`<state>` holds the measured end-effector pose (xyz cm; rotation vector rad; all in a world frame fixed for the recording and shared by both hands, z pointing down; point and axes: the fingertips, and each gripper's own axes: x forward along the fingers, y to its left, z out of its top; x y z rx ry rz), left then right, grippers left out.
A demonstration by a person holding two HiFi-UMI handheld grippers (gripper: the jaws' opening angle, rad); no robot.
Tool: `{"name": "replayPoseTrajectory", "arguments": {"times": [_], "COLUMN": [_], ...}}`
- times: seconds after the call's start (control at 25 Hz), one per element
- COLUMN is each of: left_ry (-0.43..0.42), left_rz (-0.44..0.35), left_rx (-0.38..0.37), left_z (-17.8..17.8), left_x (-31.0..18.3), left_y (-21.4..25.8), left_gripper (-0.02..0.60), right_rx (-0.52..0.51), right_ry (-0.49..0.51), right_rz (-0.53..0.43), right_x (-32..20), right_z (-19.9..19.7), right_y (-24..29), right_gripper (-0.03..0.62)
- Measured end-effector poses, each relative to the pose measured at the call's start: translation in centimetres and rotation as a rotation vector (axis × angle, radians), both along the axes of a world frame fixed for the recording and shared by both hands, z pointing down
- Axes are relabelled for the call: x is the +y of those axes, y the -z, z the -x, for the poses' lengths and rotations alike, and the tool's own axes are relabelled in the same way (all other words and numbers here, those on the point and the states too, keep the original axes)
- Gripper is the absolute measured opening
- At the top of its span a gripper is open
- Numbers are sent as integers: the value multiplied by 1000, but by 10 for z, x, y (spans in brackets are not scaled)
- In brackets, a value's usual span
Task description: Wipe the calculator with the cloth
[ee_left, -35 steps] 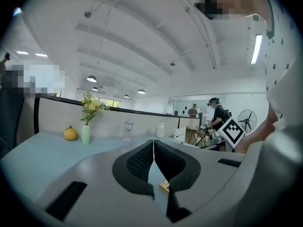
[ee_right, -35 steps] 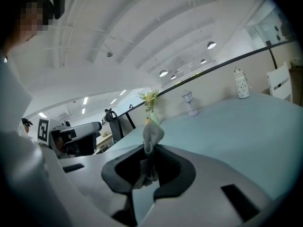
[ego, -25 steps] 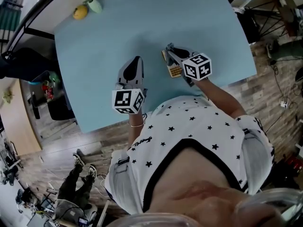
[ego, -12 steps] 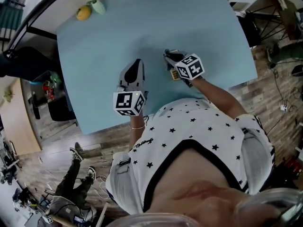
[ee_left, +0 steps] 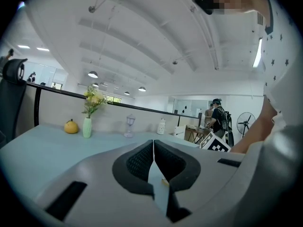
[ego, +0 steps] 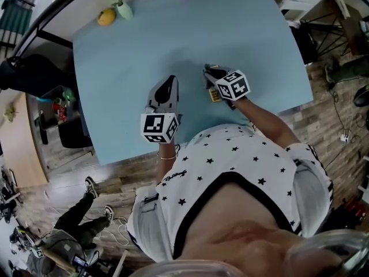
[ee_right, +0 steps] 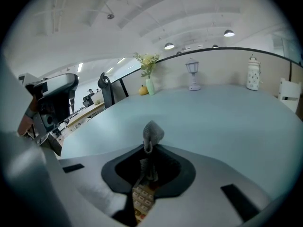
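Pale blue table [ego: 127,56] in an open office with a white ceiling. A vase of flowers [ego: 118,4] and a yellow fruit [ego: 106,18] sit at the far left edge, well beyond my jaws.

My left gripper [ego: 168,82] is over bare table. Its jaws are pressed together at the tips with nothing between them.

My right gripper [ego: 207,70] is clamped on the grey cloth [ee_right: 152,132]. A bunched end sticks up past the tips and the rest hangs down between the jaws.

The calculator [ee_right: 141,198] lies flat on the table directly under the right jaws, keys up. Its long axis runs along the jaw line, away from me. Which end is the top I can't tell. It is off to the right of the left jaws, apart from them.
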<state>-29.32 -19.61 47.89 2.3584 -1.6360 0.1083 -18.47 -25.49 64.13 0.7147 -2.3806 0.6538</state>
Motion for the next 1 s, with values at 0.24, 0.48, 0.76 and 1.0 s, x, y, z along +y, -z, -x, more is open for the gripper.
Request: {"name": "replayPoseTrajectory", "arguments": {"times": [0.24,0.48,0.76,1.0], "left_ry": [-15,-16,-17,-33], "left_rz": [4,5,2,8], "left_rx": [12,6,-4,-1], "left_z": [-4,-6,-8,-14], "left_x": [-1,2,3,5], "left_y": [0,1,5,4], "left_gripper": [31,31,31,31], "right_rx": [6,5,-19,-31], "right_ry": [-50,-115,-192,-207], "right_rz": [-4,-5,2,5], "right_x": [-9,-18,-22,-20], "right_z": [-17,-40,-62,-64], "right_y": [-1,-2,-4,-5], "right_gripper": [49,49,49,49]}}
